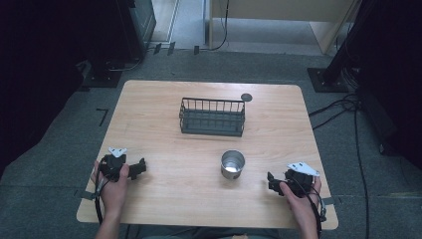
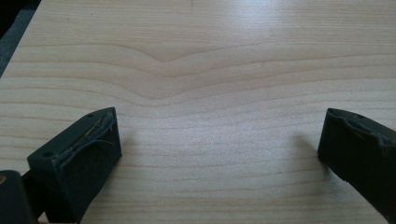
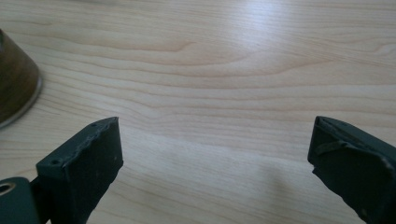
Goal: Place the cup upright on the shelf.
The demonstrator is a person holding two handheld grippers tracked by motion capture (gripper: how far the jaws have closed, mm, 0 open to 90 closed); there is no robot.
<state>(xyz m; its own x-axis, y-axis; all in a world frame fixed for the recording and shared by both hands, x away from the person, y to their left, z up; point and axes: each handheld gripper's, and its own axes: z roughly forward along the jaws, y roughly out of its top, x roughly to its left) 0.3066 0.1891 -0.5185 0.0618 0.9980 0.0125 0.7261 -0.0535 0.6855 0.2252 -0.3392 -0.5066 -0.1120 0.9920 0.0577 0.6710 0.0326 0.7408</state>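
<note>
Two tools rest low over the pale wooden worktop (image 1: 164, 199), one in each hand. At the left, the left tool (image 1: 143, 167) has its jaws spread wide with bare wood between them. Farther back, mid-worktop, stands a dark wire basket (image 1: 212, 117), with a small dark round disc (image 1: 246, 97) just beyond its right corner. Nearer, right of centre, stands the metal cup (image 1: 232, 165): a small, shiny, upright cylinder with an open mouth and a bright inner bottom. Just right of it, apart, the right tool (image 1: 270, 180) is open too, nothing between its jaws, pointing toward the cup.
</note>
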